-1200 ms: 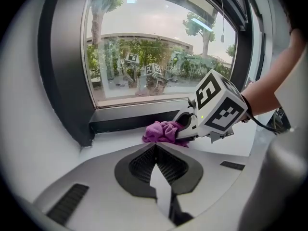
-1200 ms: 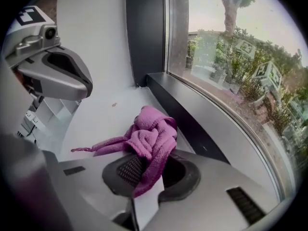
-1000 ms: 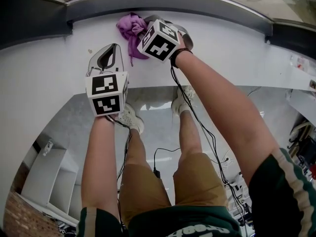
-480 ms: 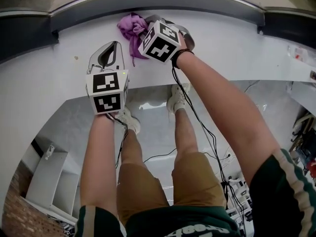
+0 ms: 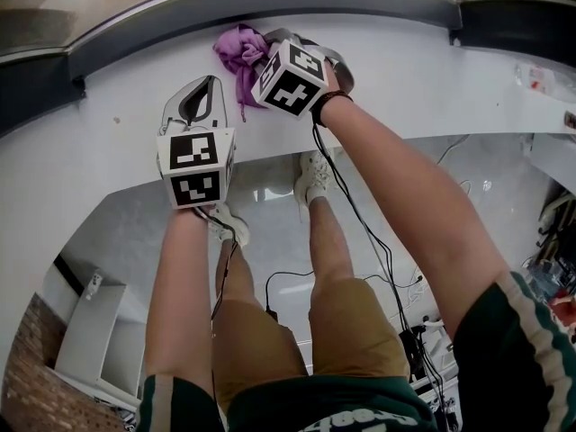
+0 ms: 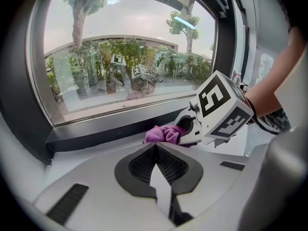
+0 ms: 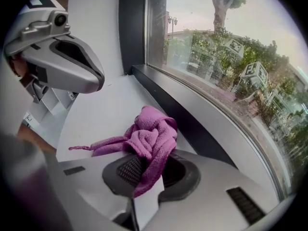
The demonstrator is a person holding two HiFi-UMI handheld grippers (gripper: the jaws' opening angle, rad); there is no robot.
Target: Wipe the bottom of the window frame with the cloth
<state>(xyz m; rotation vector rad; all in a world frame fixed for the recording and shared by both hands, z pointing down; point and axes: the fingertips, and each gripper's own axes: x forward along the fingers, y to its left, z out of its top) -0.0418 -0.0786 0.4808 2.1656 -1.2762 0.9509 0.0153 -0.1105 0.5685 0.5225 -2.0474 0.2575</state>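
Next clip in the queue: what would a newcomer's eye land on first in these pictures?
The bright purple cloth stands out, bunched and pinched in the right gripper on the white sill, close to the dark bottom of the window frame. The left gripper hangs over the sill beside it, with its jaws together and nothing between them.

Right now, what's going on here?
A person is working at a window with a gripper in each hand. The right gripper is shut on a bunched purple cloth, which lies on the white sill close to the window's dark bottom frame. The left gripper is shut and empty, over the sill nearer the person.
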